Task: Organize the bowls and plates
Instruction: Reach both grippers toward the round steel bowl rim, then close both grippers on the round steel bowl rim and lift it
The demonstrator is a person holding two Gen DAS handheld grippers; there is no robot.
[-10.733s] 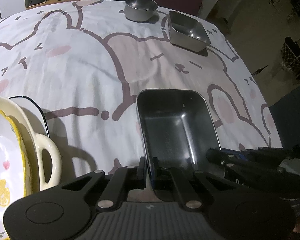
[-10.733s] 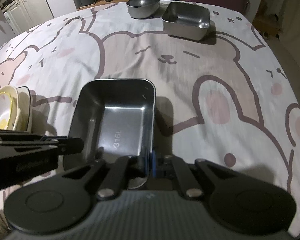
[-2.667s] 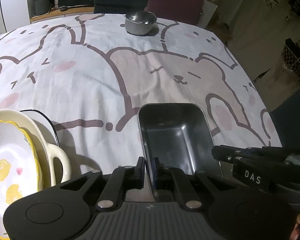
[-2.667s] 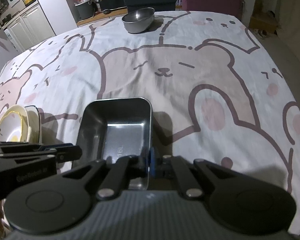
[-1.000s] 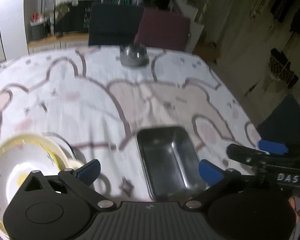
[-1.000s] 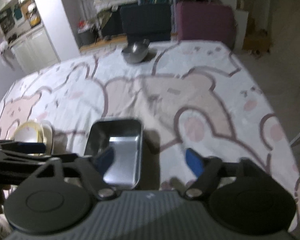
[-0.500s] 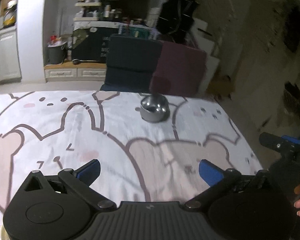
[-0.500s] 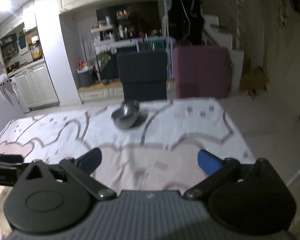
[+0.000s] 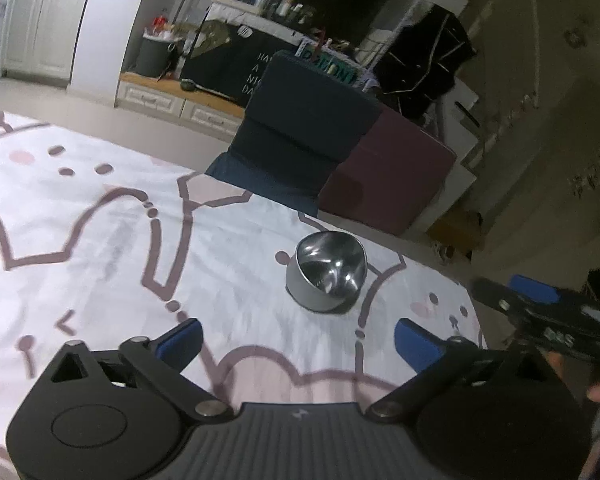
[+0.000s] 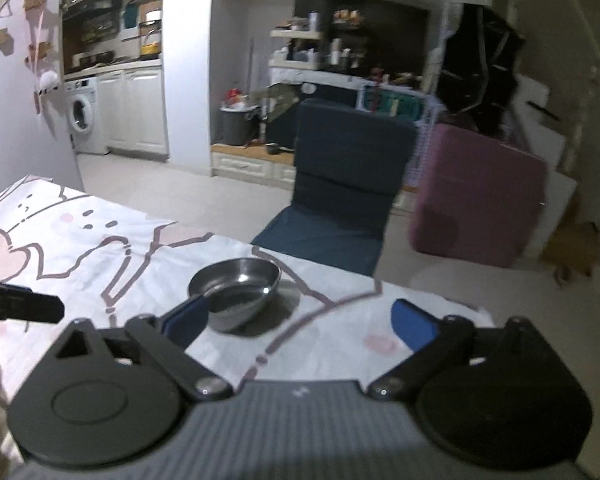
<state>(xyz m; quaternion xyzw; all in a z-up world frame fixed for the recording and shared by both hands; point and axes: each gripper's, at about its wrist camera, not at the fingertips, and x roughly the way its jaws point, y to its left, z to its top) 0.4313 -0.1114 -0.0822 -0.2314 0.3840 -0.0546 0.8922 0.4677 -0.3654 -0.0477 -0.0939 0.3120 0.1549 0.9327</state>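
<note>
Outstanding: one steel bowl (image 9: 326, 270) alone at counter's (image 9: 100, 240) far edge, uncollected; left claw (image 9: 298, 342) and right claw (image 10: 300, 320) both wide, empty, jaws closing slightly, bowl ahead of both.

Bowl (image 9: 326, 274) (image 10: 236, 290): round, polished steel, empty, upright on the bear-print tablecloth (image 9: 100, 248) near the table's far edge.
</note>
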